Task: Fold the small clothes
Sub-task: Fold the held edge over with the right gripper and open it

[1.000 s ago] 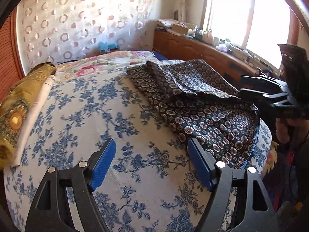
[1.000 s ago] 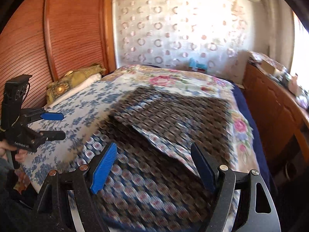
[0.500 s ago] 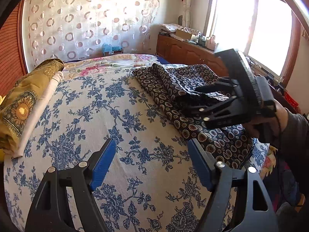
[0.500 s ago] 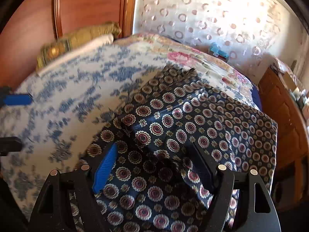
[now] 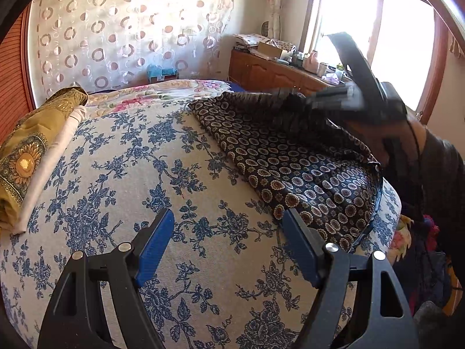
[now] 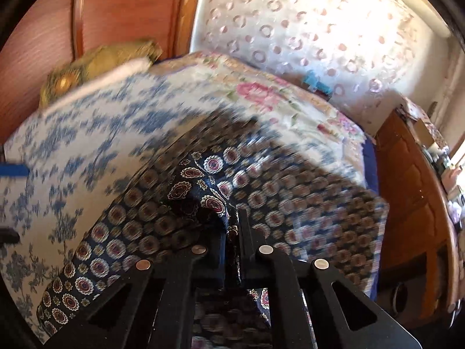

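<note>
Lying at the far left of the left wrist view, a folded gold-patterned cloth (image 5: pixel 26 157) rests on a white pillow (image 5: pixel 55 163) against the reddish wooden headboard (image 5: pixel 14 110). Beside these spreads the bed sheet (image 5: pixel 130 174), white with a blue floral print, over which the left gripper (image 5: pixel 228 247) hangs with its blue-padded fingers (image 5: pixel 155 245) wide apart and nothing between them; they do not touch the sheet as far as can be seen. Right of centre, the dark patterned garment (image 5: pixel 305 174), navy with small round medallions, lies on the bed toward its right edge, one flat layer on the sheet and an upper fold lifted off it. At that lifted fold the right gripper (image 5: pixel 293 99) appears blurred, carried by a hand (image 5: pixel 375 136) in a dark sleeve (image 5: pixel 444 180). Beyond it stand a wooden cabinet (image 5: pixel 270 72) with clutter on top and a bright window (image 5: pixel 377 37). In the right wrist view the right gripper (image 6: pixel 232 229) has just been closing and now stands clamped together on a bunched ridge of the garment (image 6: pixel 200 192), which rises from the bed into the fingers (image 6: pixel 245 224). The rest of that view is motion-blurred, with the sheet (image 6: pixel 58 174) at left and the cabinet (image 6: pixel 412 192) at right.
</note>
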